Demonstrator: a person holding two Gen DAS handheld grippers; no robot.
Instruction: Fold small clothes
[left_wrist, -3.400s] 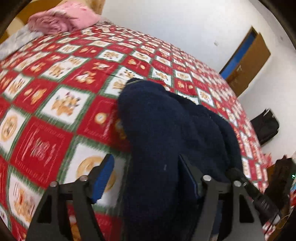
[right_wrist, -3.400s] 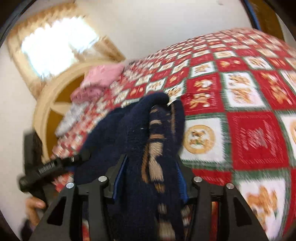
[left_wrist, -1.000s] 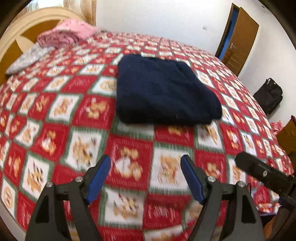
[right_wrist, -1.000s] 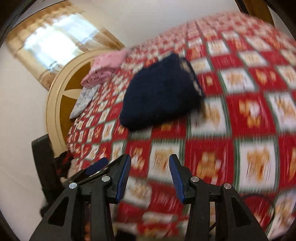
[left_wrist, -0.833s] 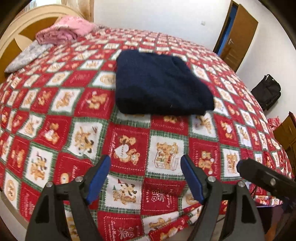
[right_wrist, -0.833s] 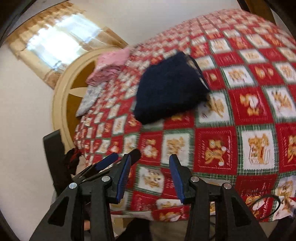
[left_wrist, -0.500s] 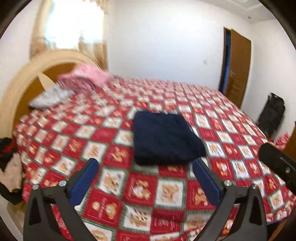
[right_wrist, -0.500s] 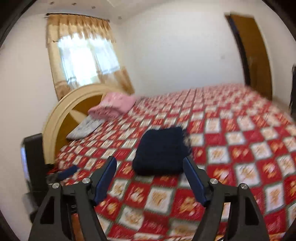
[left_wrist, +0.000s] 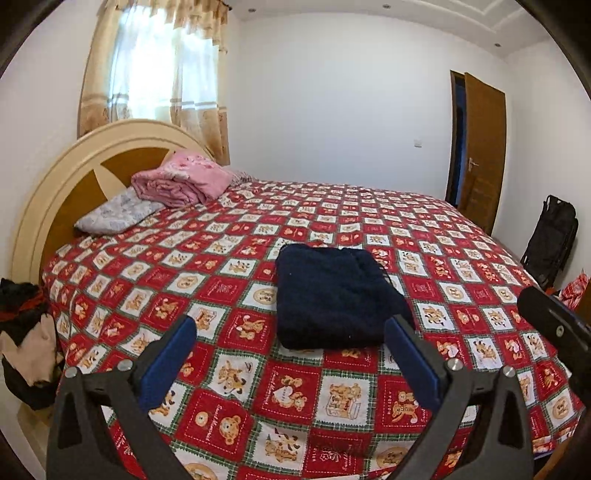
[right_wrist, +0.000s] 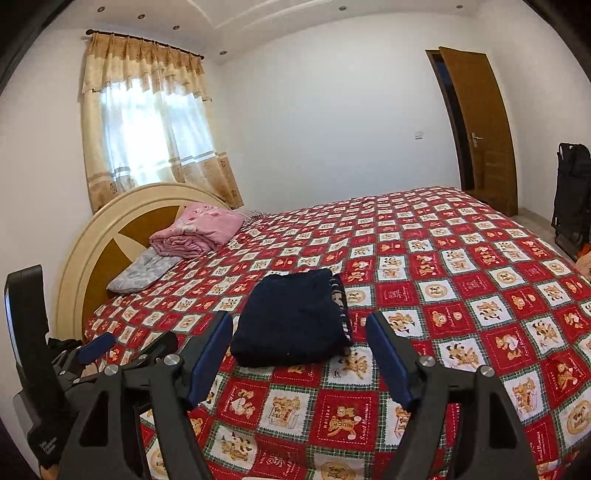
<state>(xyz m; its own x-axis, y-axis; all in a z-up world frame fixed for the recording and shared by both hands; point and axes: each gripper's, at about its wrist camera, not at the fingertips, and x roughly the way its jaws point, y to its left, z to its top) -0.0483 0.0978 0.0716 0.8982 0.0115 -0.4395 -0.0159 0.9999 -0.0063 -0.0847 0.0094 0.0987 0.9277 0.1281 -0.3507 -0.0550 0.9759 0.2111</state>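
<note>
The navy sweater (left_wrist: 334, 299) is lying folded on the red patchwork bedspread (left_wrist: 229, 280), sitting at the centre of both views. The left gripper (left_wrist: 291, 354) is hanging over the near bed edge at lower centre, jaws spread wide with nothing between them. The right gripper (right_wrist: 299, 362) is hovering likewise, jaws apart and empty. A pink blanket (right_wrist: 195, 230) is resting by the headboard (right_wrist: 110, 236), middle left.

Fuzzy knit navy sweater (left_wrist: 332, 299) on matt printed-cloth bedspread (left_wrist: 229, 373).
</note>
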